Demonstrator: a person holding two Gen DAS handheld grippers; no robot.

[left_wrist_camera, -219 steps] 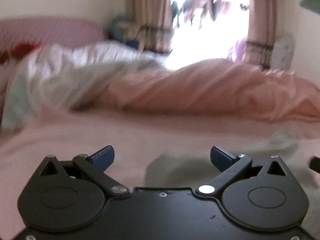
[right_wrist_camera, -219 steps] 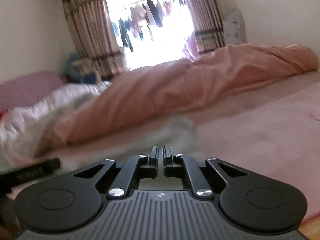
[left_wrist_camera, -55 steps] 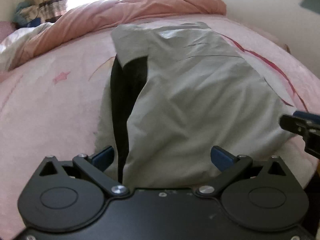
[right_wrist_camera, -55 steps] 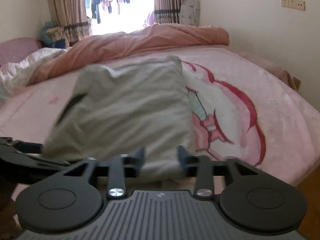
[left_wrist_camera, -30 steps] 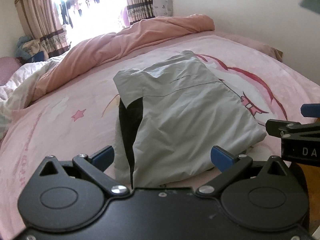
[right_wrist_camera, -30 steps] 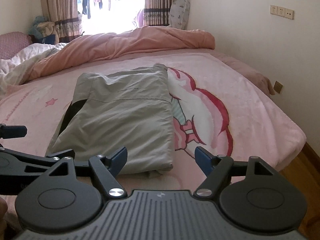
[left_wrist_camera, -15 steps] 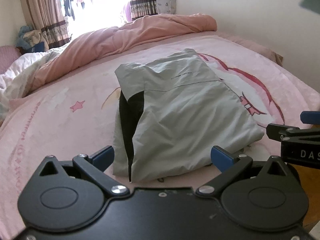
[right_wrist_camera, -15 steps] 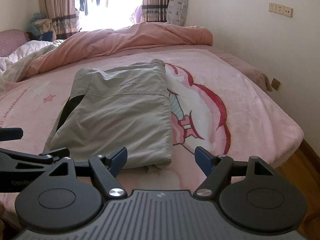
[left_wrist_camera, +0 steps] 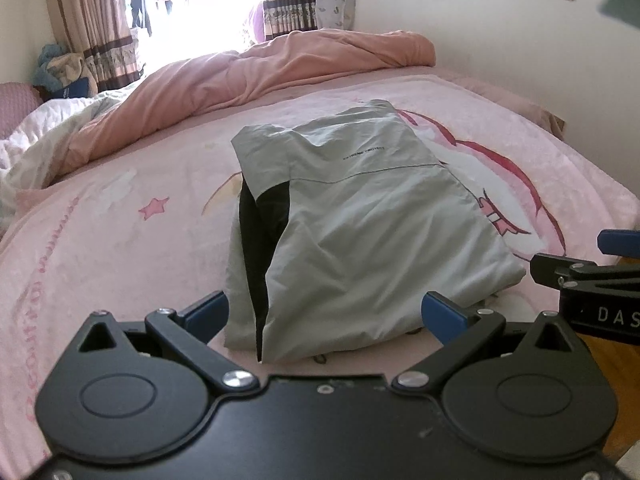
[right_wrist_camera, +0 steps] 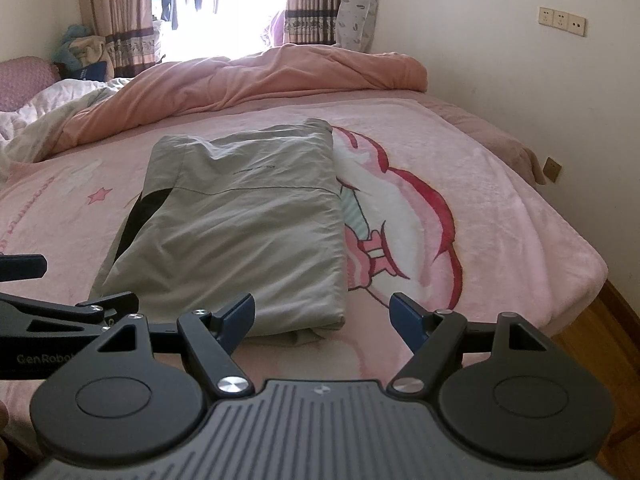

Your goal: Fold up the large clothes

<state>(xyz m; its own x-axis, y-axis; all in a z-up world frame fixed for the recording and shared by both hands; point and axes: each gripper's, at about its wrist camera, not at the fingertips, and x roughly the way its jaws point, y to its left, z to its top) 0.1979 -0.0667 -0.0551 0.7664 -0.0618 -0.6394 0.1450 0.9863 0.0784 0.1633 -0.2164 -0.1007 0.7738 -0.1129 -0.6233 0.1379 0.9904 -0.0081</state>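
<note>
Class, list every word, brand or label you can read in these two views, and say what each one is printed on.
"EXTREME PROTECT": small black print on the grey jacket; too small to read in the right view.
"DAS", cut off at the frame edge: on the right gripper.
"GenRobo", cut off: on the left gripper.
Pink lettering along the blanket: too distorted to read.

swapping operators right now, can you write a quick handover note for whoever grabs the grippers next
Left gripper: open, holding nothing, just short of the jacket's near edge.
Right gripper: open, holding nothing, at the jacket's near right corner.
Grey jacket: lies folded into a compact rectangle on the pink blanket, near the bed's front edge; a black panel shows along its left side.
Pink duvet: bunched at the far side of the bed, apart from the jacket.
Done: the fold looks complete.
Left: probably nothing but tidying the slightly rumpled near hem, if wanted.
</note>
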